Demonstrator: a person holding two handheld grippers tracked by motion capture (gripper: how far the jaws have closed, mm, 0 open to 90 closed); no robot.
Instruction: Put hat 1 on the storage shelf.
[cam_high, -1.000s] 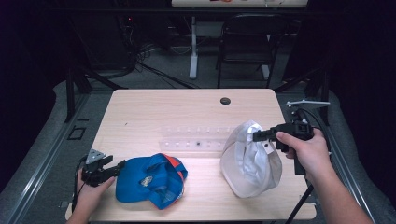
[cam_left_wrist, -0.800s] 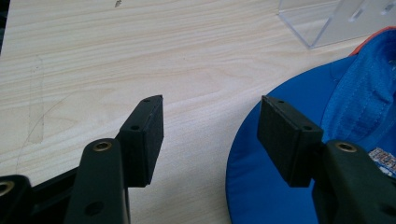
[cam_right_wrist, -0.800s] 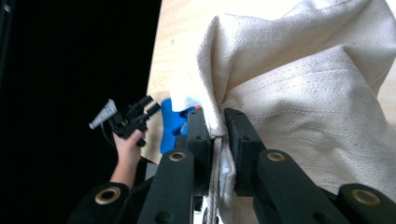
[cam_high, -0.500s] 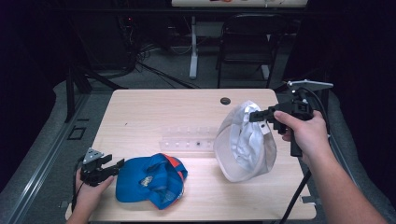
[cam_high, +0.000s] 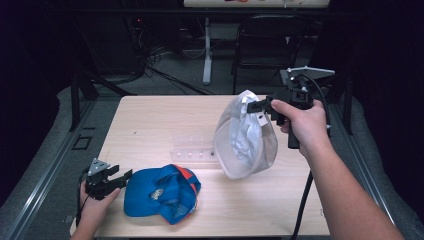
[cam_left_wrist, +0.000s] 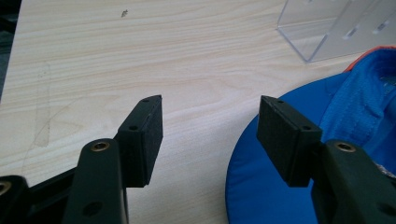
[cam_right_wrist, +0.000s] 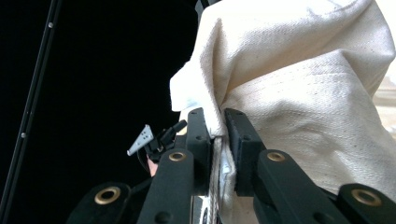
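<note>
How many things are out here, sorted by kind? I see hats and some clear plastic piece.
Caps: 2, a white cap held up in the right gripper and a blue cap lying on the table beside the left gripper
Clear plastic stands: 1, the clear plastic stand on the table
Grippers: 2
Total: 5

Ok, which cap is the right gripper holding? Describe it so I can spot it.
On the wooden table, look at its right side, where the right gripper is shut on a white cap hanging above the tabletop. The blue cap lies flat near the left gripper; the held one is plain white.
</note>
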